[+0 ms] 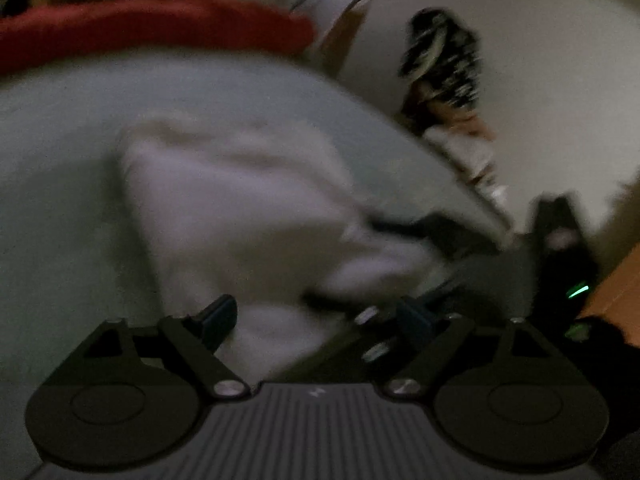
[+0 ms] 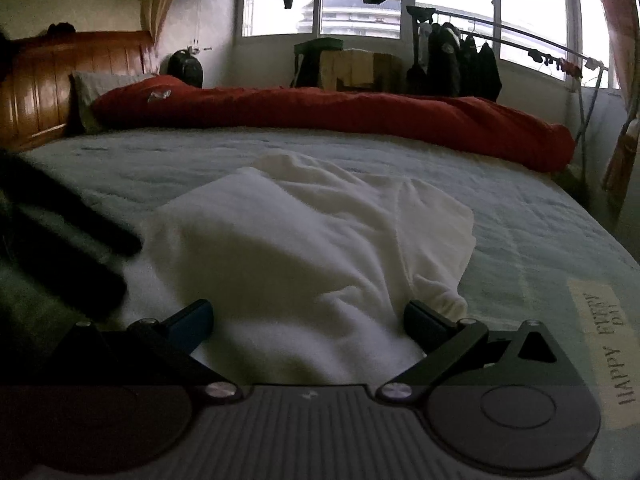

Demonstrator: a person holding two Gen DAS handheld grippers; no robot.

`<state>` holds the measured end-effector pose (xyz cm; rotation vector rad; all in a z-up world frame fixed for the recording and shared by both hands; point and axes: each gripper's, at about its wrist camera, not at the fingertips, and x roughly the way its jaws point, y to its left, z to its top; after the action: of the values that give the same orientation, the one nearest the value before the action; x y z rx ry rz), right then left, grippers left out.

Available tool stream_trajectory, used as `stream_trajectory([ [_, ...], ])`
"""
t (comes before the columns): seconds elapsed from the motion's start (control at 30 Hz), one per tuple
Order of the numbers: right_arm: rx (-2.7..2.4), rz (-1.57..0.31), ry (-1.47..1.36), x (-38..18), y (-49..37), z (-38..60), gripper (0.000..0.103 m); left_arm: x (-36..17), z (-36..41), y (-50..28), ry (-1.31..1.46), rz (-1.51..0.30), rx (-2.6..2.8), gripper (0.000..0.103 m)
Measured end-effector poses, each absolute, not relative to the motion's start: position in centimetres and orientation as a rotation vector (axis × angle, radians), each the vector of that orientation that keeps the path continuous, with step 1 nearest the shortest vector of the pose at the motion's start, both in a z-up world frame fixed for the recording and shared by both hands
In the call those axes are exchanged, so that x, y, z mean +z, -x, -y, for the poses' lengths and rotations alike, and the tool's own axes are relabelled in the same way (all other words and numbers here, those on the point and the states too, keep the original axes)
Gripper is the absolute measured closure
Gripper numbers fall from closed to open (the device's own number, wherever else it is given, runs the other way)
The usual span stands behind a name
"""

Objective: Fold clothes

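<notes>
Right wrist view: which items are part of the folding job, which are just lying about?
In the job:
white garment, spread on the bed sheet
right gripper, jaws open over its near edge
left gripper, jaws open

Lying about:
red duvet
pillow
clothes rack with dark jackets
dark backpack

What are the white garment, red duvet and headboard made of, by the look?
White garment: soft matte knit, probably cotton; limp rounded creases, slightly fuzzy surface.
Red duvet: padded matte fabric; puffy rolled bulk, fibre unclear.
Headboard: varnished wood; reddish-brown panels with glossy highlights.
</notes>
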<state>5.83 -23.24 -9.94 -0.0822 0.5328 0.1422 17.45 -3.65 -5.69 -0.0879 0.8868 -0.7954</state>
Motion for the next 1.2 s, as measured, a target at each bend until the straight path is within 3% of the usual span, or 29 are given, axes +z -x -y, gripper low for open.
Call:
stream_trajectory([
  [0.3,0.169,-0.573,0.082,-7.9,-3.3,23.1,0.0,-3.6,2.0,-17.5,0.108,-0.812,-0.759,0.014],
  [0.43,0.173,-0.568,0.04,-7.7,-2.3,23.7,0.0,-6.1,2.1,-18.4,0.072,-0.909,-0.703,0.014],
  [0.53,0.17,-0.598,0.002,-7.6,-1.8,24.7,0.0,-5.5,1.3,-18.5,0.081,-0.878,-0.712,0.014],
  [0.8,0.234,-0.477,-0.041,-3.3,-5.4,26.2,0.0,0.2,2.7,-23.8,0.092,-0.712,-0.722,0.013],
  [1.03,0.246,-0.613,-0.118,-8.2,-9.7,26.5,0.0,-6.9,4.5,-28.0,0.137,-0.896,-0.687,0.013],
  [1.2,0.267,-0.586,-0.102,-7.6,-8.8,26.9,0.0,-5.0,4.0,-27.7,0.128,-0.796,-0.719,0.013],
])
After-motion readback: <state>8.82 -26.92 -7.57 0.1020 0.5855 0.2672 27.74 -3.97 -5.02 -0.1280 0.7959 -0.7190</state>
